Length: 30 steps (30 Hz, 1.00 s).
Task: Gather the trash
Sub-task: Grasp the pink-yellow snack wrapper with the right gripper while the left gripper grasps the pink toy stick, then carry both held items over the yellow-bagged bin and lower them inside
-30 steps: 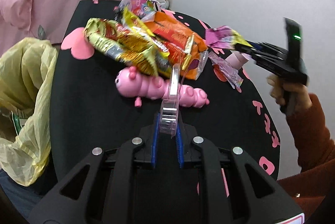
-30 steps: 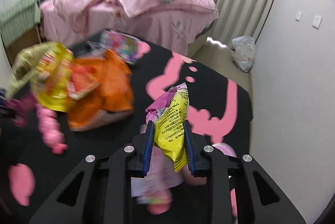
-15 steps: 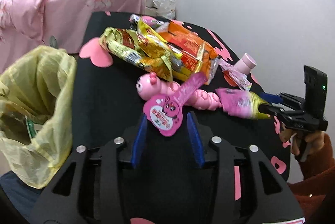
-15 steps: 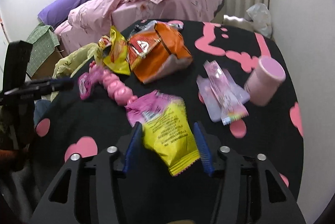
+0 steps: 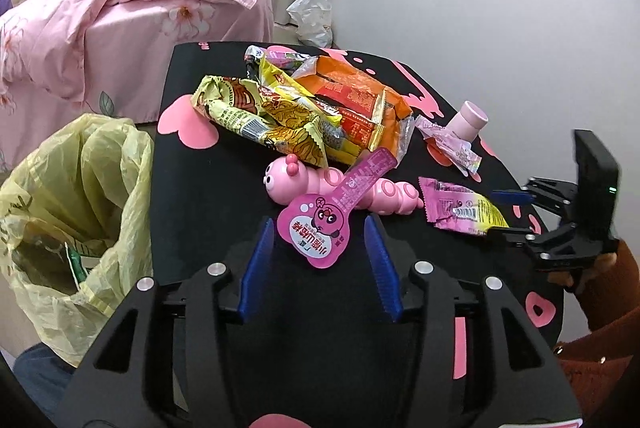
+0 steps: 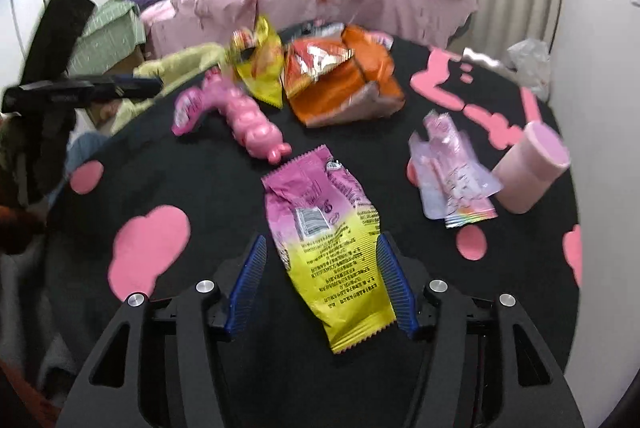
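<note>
The right wrist view is smeared by motion: print on the orange bag [image 6: 340,75] and yellow bag [image 6: 260,67] cannot be read. The pink caterpillar toy [image 5: 340,187] is partly covered by the pink wrapper [image 5: 328,220]. The trash bag [image 5: 72,207] is cut off by the left edge. Small print on the pink-and-yellow packet [image 6: 332,248] is too fine to read.

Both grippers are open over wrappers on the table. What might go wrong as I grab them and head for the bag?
1. The pink wrapper between the left gripper fingers leans on the pink caterpillar toy; closing may drag the toy along.
2. The yellow-pink packet under the right gripper lies flat and may slip.
3. The trash bag hangs beside the table's edge, so a drop may miss it.
</note>
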Available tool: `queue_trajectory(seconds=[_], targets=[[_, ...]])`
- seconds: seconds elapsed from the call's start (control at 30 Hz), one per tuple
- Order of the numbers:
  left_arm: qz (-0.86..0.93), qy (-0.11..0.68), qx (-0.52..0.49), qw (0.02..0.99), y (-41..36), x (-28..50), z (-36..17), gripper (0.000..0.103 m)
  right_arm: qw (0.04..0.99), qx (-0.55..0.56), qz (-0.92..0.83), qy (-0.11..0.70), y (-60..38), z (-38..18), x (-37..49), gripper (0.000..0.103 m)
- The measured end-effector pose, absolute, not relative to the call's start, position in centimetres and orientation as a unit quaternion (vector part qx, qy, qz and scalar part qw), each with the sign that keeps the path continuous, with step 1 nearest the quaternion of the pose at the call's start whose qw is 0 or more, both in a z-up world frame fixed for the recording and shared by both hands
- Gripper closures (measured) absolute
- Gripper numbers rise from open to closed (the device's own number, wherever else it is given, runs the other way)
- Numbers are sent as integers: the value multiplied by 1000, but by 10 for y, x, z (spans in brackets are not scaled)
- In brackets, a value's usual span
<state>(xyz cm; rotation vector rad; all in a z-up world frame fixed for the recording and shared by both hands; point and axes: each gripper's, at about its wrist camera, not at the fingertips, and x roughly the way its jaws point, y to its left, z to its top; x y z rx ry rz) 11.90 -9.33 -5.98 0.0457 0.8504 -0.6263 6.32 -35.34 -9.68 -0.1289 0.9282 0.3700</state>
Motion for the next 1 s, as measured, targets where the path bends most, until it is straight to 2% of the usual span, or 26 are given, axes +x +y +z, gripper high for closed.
queue_trajectory(seconds=[0.1,0.2,0.43,0.57,0.6,0.67,0.77,1.0], targets=[[-305,402,30,863,-92,118,-58,56,872,-56,177,452,-354,-101,62,65],[-321,410,49,853,-95,119,-63,52,880,-45,155,446,-357,-98,54,72],[-326,419,76,844,-109,140,-74,52,897,13,141,419,-370,-81,41,74],[-321,455,65,828,-117,157,-90,52,897,16,141,418,-369,-80,42,74],[-317,473,58,820,-118,159,-95,54,898,17,141,417,-369,-79,41,74],[-319,482,37,815,-116,157,-99,72,900,16,140,412,-367,-76,40,74],[-317,475,23,821,-113,145,-95,85,905,11,138,402,-363,-68,38,74],[-300,437,26,848,-100,115,-69,89,916,-6,138,376,-349,-47,34,74]])
